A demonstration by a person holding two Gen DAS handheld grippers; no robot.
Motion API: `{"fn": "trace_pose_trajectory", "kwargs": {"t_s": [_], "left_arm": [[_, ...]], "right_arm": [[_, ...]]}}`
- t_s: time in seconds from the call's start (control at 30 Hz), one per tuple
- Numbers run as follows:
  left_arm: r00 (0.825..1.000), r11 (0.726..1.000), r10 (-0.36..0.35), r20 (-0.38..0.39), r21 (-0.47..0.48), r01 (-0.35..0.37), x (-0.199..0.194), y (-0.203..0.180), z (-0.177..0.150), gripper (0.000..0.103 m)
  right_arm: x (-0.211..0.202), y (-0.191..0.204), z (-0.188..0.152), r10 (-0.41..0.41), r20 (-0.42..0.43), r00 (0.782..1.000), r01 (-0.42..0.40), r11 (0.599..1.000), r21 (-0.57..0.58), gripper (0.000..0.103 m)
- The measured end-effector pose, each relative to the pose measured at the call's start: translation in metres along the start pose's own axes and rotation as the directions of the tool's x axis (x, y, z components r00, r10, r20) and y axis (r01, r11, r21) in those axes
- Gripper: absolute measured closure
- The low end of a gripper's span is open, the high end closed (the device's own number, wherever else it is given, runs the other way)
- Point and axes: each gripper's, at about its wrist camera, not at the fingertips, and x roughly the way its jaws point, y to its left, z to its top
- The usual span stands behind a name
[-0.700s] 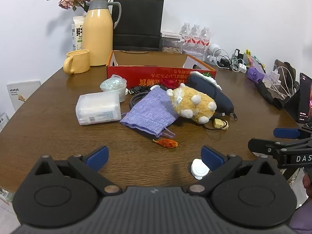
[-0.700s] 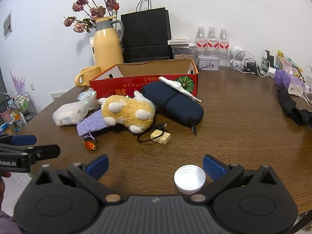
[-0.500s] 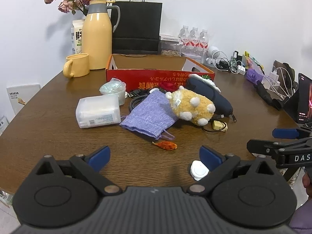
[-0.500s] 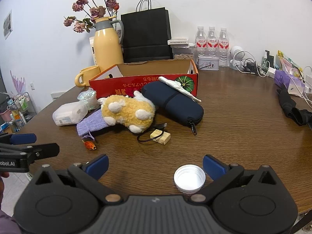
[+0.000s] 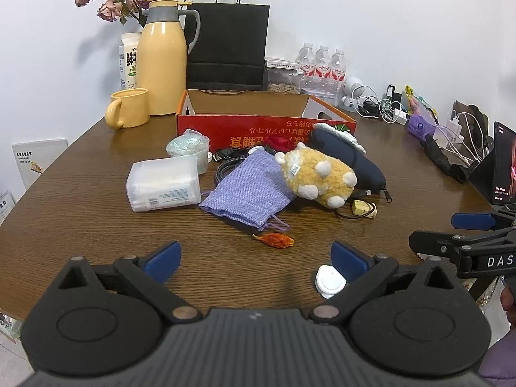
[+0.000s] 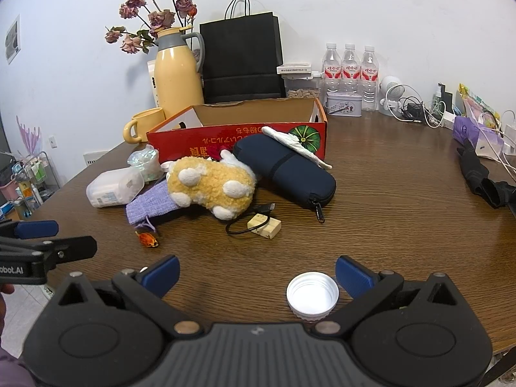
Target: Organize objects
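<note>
Black ribbed housings, round side discs, brass-coloured pivot pins and blue pads are seen on the left tongs (image 5: 254, 254) and right tongs (image 6: 256, 269); purple sleeves (image 5: 498, 367) are worn.

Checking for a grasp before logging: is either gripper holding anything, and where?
Nothing is held. The left gripper and right gripper are both open, above the table.

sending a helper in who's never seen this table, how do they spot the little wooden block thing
Start at the red cardboard box mid-table; in front of it lies a yellow plush toy. On the bare wood beside the toy, nearer the grippers, is the wooden block: small, pale, rectangular, with a thin black cord looped over it.
</note>
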Motion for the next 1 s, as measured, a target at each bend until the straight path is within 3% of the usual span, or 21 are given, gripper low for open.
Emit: {"fn": "trace_pose_trajectory", "kwargs": {"t_s": [1.0], "left_arm": [[1.0,1.0,-0.007,-0.02,0.006,0.007,0.0049,-0.0036,-0.0019,0.0]], "right_arm": [[-0.001,-0.0001,-0.0033,-0.009,-0.01,1.0,0.009,1.0,-0.014,0.0]]}}
